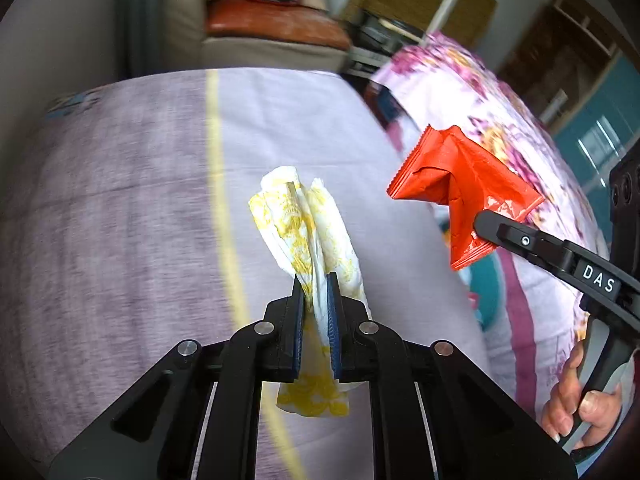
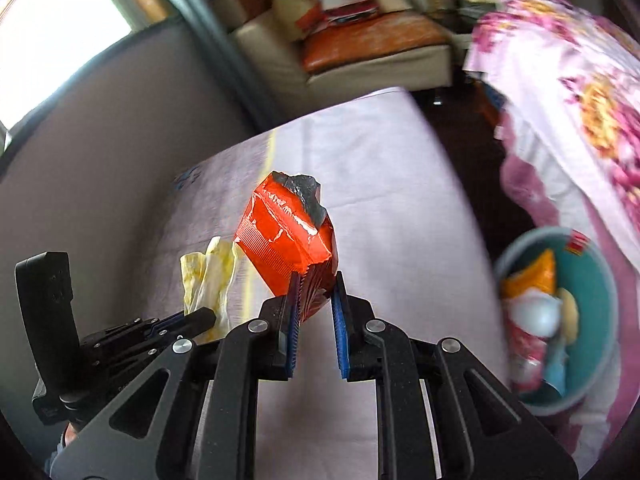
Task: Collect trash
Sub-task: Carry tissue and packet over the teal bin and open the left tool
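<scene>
My left gripper (image 1: 316,280) is shut on a crumpled white and yellow tissue (image 1: 308,224) and holds it above the pale purple bed sheet (image 1: 120,200). My right gripper (image 2: 316,280) is shut on a crumpled red wrapper (image 2: 286,236) with a silver torn top, also held in the air. The red wrapper (image 1: 460,184) and the right gripper (image 1: 480,220) show at the right in the left wrist view. The tissue (image 2: 208,280) and the left gripper (image 2: 204,314) show at the left in the right wrist view.
A teal bin (image 2: 600,300) with several pieces of trash in it stands at the right, below a floral cover (image 2: 580,100). A cream sofa (image 2: 360,52) with an orange cushion and bags is behind the bed. A yellow stripe (image 1: 216,160) runs along the sheet.
</scene>
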